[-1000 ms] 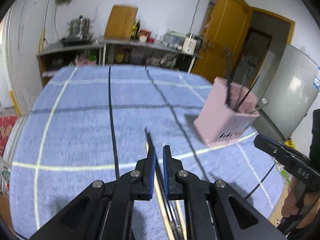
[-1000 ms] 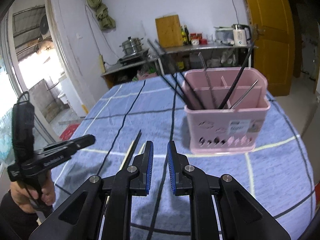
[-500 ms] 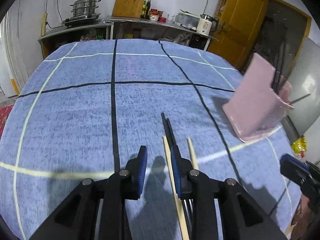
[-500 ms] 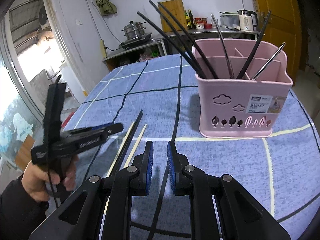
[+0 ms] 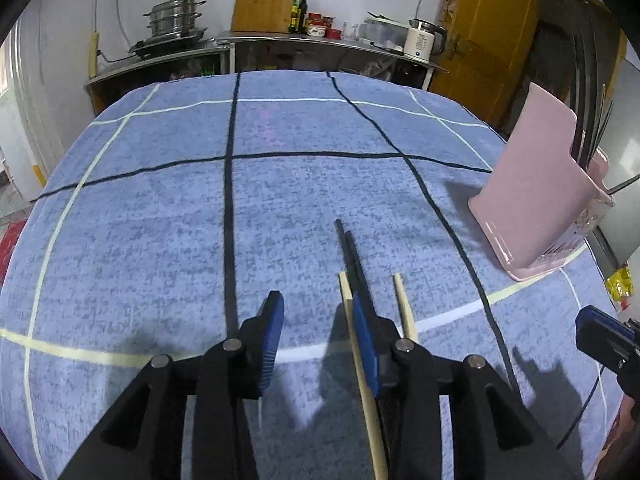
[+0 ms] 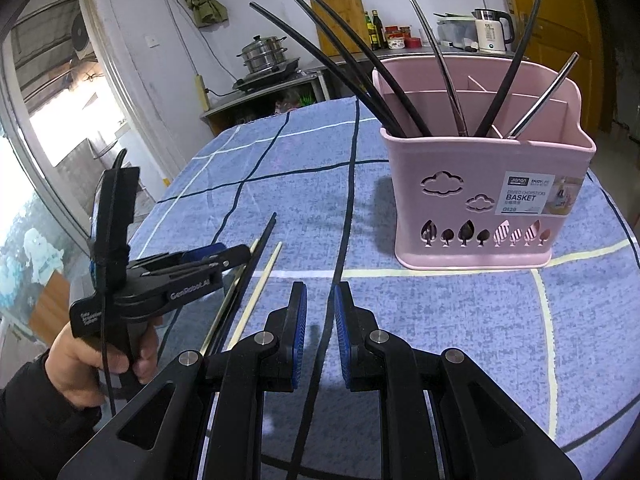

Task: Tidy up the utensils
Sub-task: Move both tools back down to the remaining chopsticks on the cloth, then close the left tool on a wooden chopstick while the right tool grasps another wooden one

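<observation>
- The blue cloth (image 5: pixel 160 240) lies slack under everything; a pad that digs in low could snag it and drag the sticks out of line.
- The pink basket (image 6: pixel 480 200) stands ahead and right of the right gripper (image 6: pixel 320 312), already bristling with black and steel chopsticks. A stick brought in on a slant could knock those, or land in the wrong compartment.
- The left gripper (image 5: pixel 318 328) hangs low over the cloth, jaws opening, nothing but bare cloth between them. Its right finger sits over the loose sticks, so closing from here could pinch none, or only one.
- The right gripper holds a narrow gap and grips nothing; only a dark cloth stripe shows between its pads. It looks idle, and a swing to its left could clip the left gripper.
- The black chopsticks (image 5: pixel 352 256) lie as a pair under the left gripper's right finger, tips pointing ahead; they could roll apart if nudged.
- The pale chopsticks (image 5: pixel 404 304) flank the black pair, one on each side; a grab could mix the two kinds.
</observation>
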A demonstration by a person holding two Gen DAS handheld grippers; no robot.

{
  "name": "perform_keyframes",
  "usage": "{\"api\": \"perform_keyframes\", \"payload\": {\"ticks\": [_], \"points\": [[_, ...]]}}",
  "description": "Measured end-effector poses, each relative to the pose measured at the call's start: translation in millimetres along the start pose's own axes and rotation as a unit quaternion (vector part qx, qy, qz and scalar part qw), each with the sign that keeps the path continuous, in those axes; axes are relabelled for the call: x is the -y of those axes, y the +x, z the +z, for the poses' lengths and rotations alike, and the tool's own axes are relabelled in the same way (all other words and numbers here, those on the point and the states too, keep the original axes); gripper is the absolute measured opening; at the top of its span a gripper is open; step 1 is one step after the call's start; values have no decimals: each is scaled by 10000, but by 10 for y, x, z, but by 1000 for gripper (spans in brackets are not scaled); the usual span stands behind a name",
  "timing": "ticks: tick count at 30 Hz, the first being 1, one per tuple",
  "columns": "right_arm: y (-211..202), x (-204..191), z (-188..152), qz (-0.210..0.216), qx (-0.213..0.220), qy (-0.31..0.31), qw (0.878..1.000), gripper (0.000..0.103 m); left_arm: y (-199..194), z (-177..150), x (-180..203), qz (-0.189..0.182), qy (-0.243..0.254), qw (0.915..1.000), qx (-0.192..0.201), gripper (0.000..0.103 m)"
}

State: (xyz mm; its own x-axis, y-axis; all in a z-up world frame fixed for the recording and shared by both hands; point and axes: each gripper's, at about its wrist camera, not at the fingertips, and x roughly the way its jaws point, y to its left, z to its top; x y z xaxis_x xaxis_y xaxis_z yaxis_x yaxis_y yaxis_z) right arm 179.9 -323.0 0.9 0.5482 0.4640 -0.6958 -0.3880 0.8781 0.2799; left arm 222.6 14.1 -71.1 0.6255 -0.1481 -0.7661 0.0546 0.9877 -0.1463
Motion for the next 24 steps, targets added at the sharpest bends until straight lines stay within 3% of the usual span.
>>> {"api": "perform_keyframes", "payload": {"ticks": [3,6,9,13,24], "points": [[11,3,-6,10,-12,19,10000,15,-6,-18,38,65,69,10000,-31,42],[-3,-20,-4,24,0,-8,10000,15,31,-30,175,380,466,9982,-28,45],[-14,-43,-2,46,7,-40,10000,15,10,-44,145,459,371,9983,-36,46],[52,-66,0,105,-42,-43,9999,15,-72,-70,-33,540,168,9984,-81,33],[772,-414,117,293,-514,-151,9981,15,-124,-77,-291,-30,-420,9989,-188,27]]}}
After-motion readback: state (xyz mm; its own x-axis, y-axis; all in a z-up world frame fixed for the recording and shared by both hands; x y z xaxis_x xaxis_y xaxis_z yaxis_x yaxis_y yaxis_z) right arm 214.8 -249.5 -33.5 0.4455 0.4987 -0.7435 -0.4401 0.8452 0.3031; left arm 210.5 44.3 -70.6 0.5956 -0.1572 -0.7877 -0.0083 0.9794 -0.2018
